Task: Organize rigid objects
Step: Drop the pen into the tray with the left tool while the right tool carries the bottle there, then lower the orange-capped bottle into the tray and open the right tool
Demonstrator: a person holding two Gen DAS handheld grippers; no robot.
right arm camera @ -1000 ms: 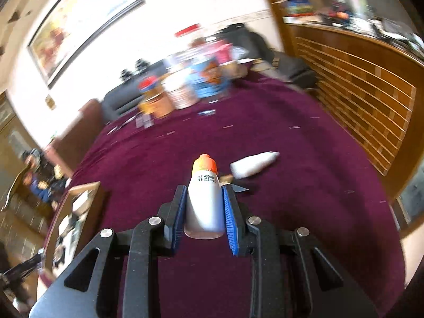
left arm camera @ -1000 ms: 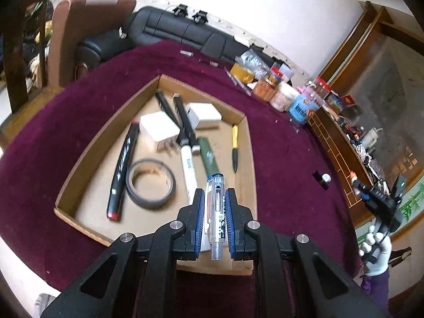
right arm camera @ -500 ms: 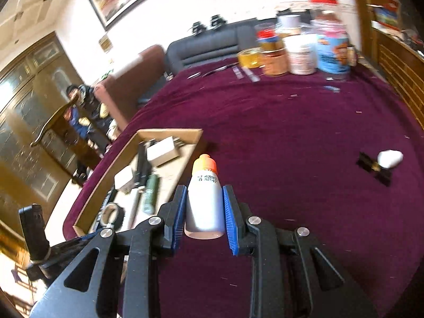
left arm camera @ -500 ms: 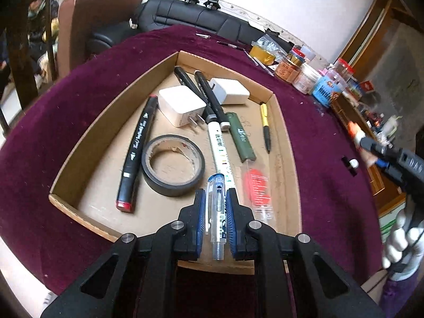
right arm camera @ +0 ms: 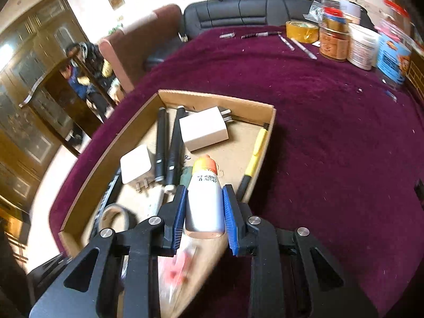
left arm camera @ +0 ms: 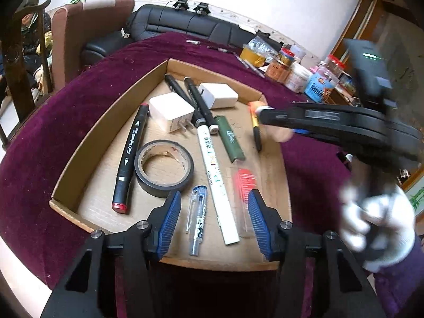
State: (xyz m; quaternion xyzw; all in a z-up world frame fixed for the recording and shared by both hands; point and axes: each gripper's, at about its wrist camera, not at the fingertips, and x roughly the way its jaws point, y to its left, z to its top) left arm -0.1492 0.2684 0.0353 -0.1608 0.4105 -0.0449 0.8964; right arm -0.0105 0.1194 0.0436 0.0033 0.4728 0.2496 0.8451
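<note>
Your left gripper (left arm camera: 213,210) has just been opening, and the clear pen (left arm camera: 197,222) it held a second ago now lies in the box (left arm camera: 76,143), between the blue pads (left arm camera: 171,218) but not touched by them. Your right gripper (right arm camera: 202,216) has swung over from the bare cloth to the box, and it is shut tight on the white bottle (right arm camera: 204,198) with the orange cap (the cap points away from you).

The box sits on the dark red cloth (right arm camera: 331,137). Look at what is in it:
- a black marker (left arm camera: 129,156) with a red end, along the left wall
- a roll of tape (left arm camera: 164,168), just beside the marker
- a long white pen (left arm camera: 216,180), next to the clear pen
- a see-through case with a red comb shape (left arm camera: 245,185), blurry, near the right pad
- a green tube (left arm camera: 229,137)
- two black pens (left arm camera: 196,103), side by side
- two white plugs (left arm camera: 171,115)
- a yellow pen (right arm camera: 255,156), along the right wall

In the left view the bottle hangs over the right wall of the box, by the yellow pen. Your gloved right hand (left arm camera: 376,222) is blurry at the edge.

Jars (right arm camera: 347,42) stand at the far end of the cloth.
</note>
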